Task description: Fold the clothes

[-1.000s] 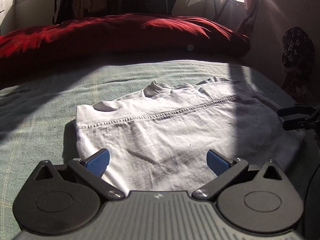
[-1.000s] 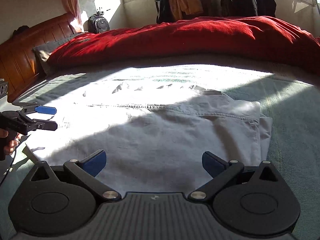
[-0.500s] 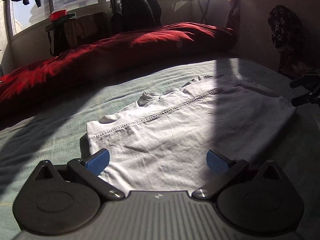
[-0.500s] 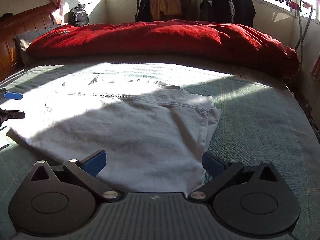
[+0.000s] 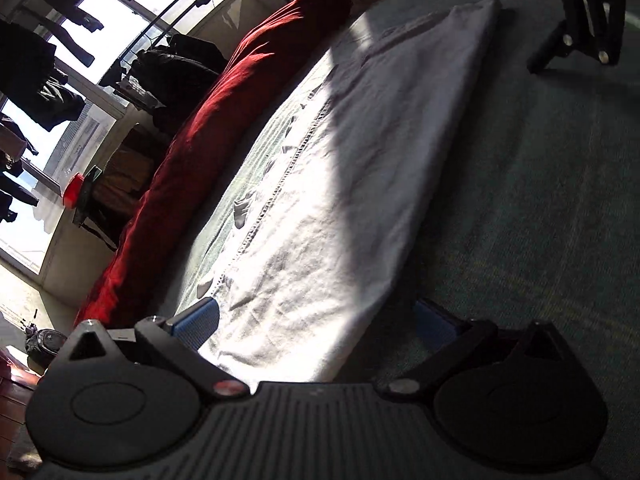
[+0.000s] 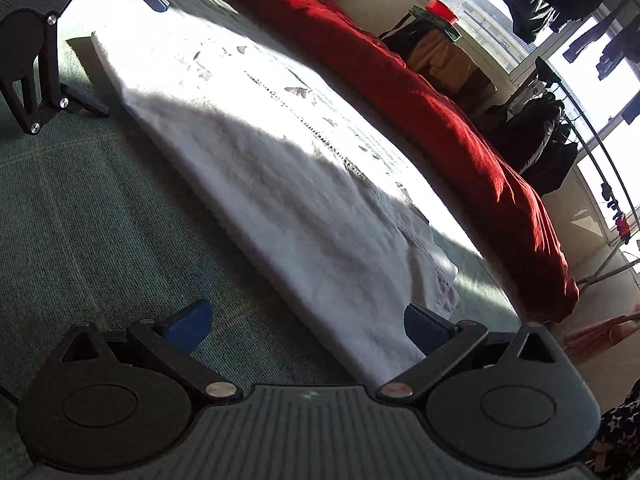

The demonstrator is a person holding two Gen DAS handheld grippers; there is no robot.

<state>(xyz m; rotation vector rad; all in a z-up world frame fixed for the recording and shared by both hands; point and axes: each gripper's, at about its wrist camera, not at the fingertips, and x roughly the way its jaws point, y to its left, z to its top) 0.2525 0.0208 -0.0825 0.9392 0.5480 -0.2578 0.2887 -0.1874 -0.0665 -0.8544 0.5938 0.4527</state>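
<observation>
A white folded garment [image 5: 340,208] lies flat as a long strip on the green bedspread [image 5: 540,220]. My left gripper [image 5: 314,320] is open and tilted, low over the bed, with one short end of the garment between its blue pads [image 5: 196,322]. At the opposite end my right gripper [image 6: 308,324] is also open and tilted, and the garment [image 6: 280,184] reaches in between its fingers. Each gripper shows in the other's view: the right gripper [image 5: 496,16] at the far end, the left gripper [image 6: 116,46] at the top left.
A red duvet [image 6: 440,112] runs along the far side of the bed. Behind it are bright windows with dark clothes on a rack [image 5: 176,64] and a stand with a red bowl [image 6: 440,6]. Bare green bedspread [image 6: 100,208] lies on the near side.
Both grippers have dropped low to the bed and rolled sideways, each now at one short end of the garment. Both stay open. The garment lies as before.
</observation>
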